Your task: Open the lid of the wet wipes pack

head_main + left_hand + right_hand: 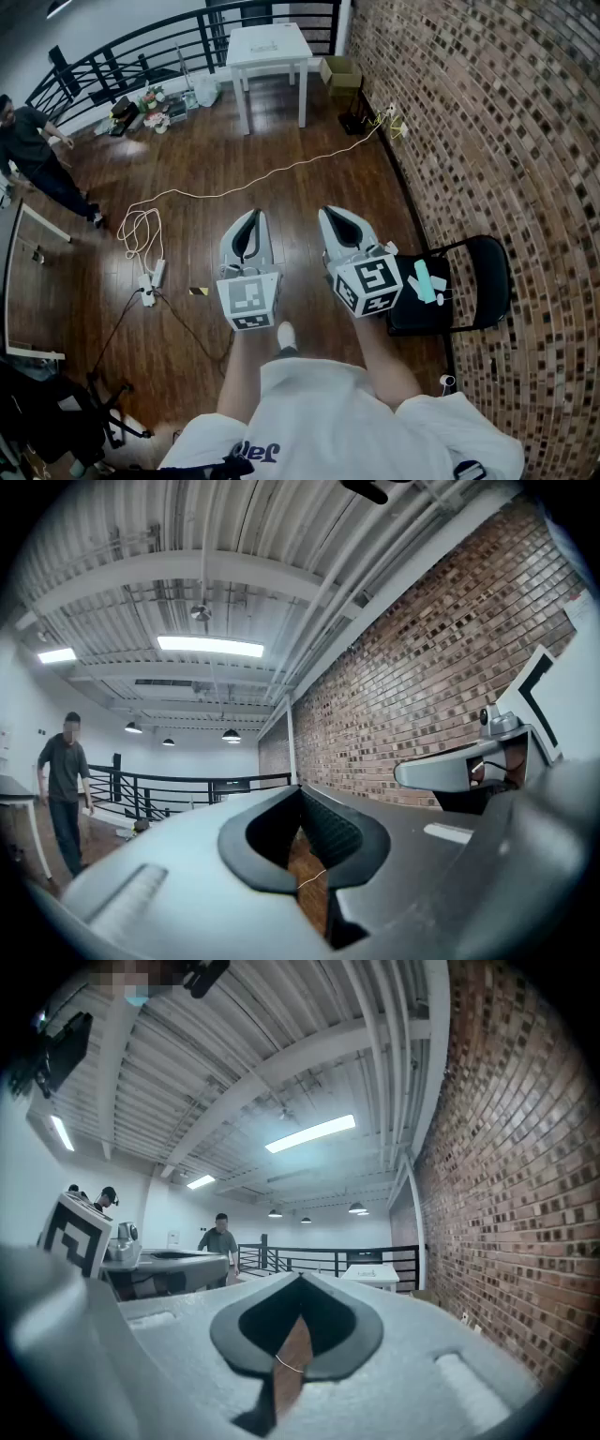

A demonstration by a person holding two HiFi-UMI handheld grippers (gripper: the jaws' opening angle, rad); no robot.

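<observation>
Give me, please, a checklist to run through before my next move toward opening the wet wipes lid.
1. Location of wet wipes pack: cannot tell; a teal item on the black chair might be it.
2. Left claw empty: ok, shut on nothing.
3. Right claw empty: ok, shut on nothing.
4. Claws open for grasping: not ok.
5. Hazards on floor ahead: not ok, a cable crosses it.
</observation>
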